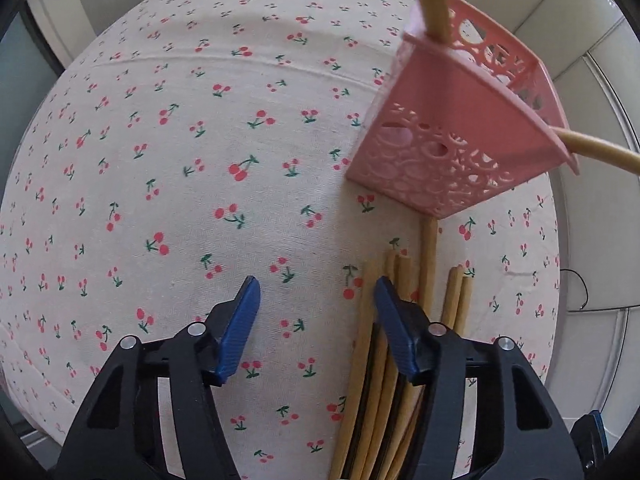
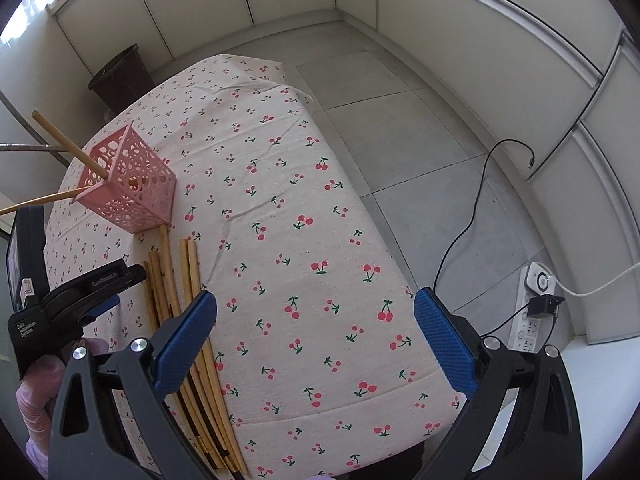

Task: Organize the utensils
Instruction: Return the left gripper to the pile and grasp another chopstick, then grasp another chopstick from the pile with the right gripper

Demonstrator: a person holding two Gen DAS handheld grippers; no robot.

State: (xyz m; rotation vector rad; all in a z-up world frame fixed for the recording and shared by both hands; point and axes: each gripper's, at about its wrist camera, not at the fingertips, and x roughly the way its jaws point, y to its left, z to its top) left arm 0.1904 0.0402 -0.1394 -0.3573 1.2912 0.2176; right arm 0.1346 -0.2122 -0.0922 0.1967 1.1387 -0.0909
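Two handheld grippers with blue-padded black fingers point down at a table covered by a cream cloth (image 2: 304, 216) printed with red cherries.

Seen from the left wrist camera, the left gripper (image 1: 316, 304) has its jaws apart with only cloth between the pads, gripping nothing. Its right finger lies over the near ends of a bundle of chopsticks (image 1: 380, 368), light wooden sticks with a few dark ones among them, lying flat at about 5 o'clock in that view and running toward 12 o'clock. Whether the finger touches them cannot be told.

At 2 o'clock in the same view stands a pink perforated holder (image 1: 456, 120), just beyond the far tips of the bundle. Two wooden sticks (image 1: 432, 0) lean out of it at different angles.

From the right wrist camera, the right gripper (image 2: 316, 320) is spread wide and empty above the cloth. The chopstick bundle passes under its left finger at 7 o'clock; the holder sits at 10 o'clock. A gloved hand (image 2: 36, 392) holds the left gripper at 8 o'clock. On the tiled floor at 3 o'clock lies a white power strip (image 2: 532, 312) with a black cable (image 2: 468, 216).
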